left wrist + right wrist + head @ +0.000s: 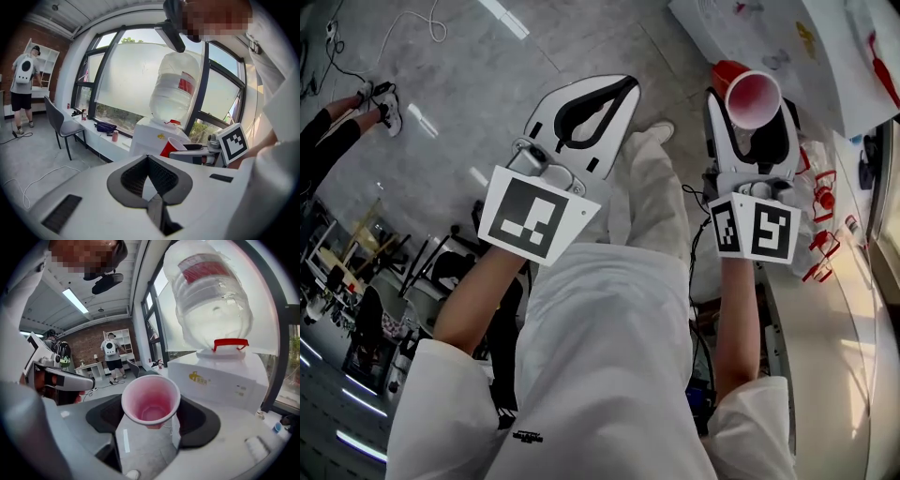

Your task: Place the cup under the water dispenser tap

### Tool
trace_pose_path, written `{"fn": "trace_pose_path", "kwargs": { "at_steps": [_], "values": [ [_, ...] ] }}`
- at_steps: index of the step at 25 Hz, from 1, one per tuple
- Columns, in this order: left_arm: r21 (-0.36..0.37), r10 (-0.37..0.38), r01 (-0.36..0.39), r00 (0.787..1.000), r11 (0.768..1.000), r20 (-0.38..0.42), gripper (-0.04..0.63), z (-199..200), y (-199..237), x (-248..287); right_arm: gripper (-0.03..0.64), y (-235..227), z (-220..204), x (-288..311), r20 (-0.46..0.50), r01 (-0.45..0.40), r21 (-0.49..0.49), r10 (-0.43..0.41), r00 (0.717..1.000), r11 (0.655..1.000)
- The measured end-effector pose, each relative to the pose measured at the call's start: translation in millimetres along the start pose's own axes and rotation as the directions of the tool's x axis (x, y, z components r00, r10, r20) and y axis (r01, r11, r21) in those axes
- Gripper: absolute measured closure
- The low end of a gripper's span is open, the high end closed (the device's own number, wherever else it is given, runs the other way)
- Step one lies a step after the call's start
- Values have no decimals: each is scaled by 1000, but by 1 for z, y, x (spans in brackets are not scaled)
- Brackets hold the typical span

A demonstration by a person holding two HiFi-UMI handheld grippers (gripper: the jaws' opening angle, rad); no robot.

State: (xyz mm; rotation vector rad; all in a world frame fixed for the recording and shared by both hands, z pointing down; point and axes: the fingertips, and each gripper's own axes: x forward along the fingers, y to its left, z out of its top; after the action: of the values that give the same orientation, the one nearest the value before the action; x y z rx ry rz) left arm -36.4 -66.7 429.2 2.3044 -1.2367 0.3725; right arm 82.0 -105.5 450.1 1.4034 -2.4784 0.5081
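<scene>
The right tongs (152,420) held the red cup (753,98) between wide-spread jaws, its open mouth facing back toward the person. It hung in the air near the white water dispenser (220,376). The left tongs (148,158) were closed and empty.

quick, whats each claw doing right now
left claw: closed, tips together, holding nothing
right claw: closed on a red plastic cup, whose open mouth faces the claw's camera
</scene>
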Motion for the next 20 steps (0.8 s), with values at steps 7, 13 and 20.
{"fn": "trace_pose_path", "kwargs": {
  "at_steps": [7,13,20],
  "values": [
    [2,-4,4,1000,1000,-5,589,-19,10,22,258,-13,-27,26,5,27,29,-28,1000,999],
    [-28,-2,2,1000,1000,-1,589,-34,22,39,258,-32,-55,49,-6,99,91,-98,995,991],
    [-41,-16,15,1000,999,-14,589,-57,40,59,258,-57,-85,81,-18,161,135,-160,987,978]
  ]
}}
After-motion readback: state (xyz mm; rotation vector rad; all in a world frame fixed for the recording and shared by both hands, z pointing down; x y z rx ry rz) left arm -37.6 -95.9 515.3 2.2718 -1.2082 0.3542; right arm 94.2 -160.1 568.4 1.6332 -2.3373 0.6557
